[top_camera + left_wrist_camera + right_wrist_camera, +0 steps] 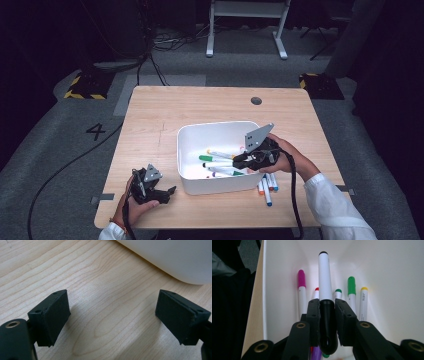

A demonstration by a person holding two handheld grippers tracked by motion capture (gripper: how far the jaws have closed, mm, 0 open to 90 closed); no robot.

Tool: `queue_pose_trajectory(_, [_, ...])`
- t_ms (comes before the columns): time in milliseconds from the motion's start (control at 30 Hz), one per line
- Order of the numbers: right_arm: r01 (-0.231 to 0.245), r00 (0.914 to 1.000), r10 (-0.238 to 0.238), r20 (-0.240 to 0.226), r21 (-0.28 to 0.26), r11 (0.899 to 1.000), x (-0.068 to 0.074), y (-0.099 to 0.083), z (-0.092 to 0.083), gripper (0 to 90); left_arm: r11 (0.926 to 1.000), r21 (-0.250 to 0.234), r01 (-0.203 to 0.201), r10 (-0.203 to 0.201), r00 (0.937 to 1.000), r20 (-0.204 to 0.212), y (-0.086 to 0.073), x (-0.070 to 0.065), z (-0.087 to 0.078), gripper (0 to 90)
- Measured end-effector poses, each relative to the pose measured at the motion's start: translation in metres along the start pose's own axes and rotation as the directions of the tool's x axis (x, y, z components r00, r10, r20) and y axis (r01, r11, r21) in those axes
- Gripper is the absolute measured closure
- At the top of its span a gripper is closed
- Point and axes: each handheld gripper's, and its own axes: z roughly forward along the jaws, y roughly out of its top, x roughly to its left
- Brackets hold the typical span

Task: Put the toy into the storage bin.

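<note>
The right claw (327, 312) is squeezed tight on a black-capped marker (325, 280). The marker sticks straight out ahead of the claw, its long side pointing across the white bin (192, 134), above the other markers (220, 164) lying inside. The right hand (280, 159) reaches over the bin's right edge. The left claw (112, 317) rests wide apart and holds nothing, low over the counter (150, 115) beside the bin.

From my remote seat I read one sign, a black "4" marked on the grey floor (95, 131) left of the table (150, 115).
</note>
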Motion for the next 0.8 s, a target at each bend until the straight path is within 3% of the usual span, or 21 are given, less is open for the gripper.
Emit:
queue_pose_trajectory(267, [-0.015, 0.9999, 0.015, 0.004, 0.010, 1.000, 0.001, -0.002, 0.004, 70.7, 1.0000, 0.001, 0.000, 0.000, 1.0000, 0.002, 0.000, 0.000, 0.000, 12.4])
queue_pose_trajectory(500, [-0.053, 0.9955, 0.057, 0.077, -0.049, 0.997, 0.000, -0.007, -0.008, 61.7, 1.0000, -0.001, -0.003, 0.003, 1.0000, 0.000, 0.000, 0.000, 0.000, 12.4])
queue_pose_trajectory(633, [-0.079, 0.9839, 0.095, 0.152, -0.108, 0.991, 0.000, -0.012, -0.022, 55.3, 1.0000, -0.001, -0.004, 0.004, 1.0000, 0.000, 0.000, 0.000, 0.000, 12.4])
queue_pose_trajectory(800, [-0.144, 0.9501, 0.187, 0.250, -0.178, 0.973, 0.001, -0.023, -0.043, 47.8, 1.0000, -0.001, -0.003, 0.003, 1.0000, -0.001, 0.000, 0.000, 0.000, 12.4])
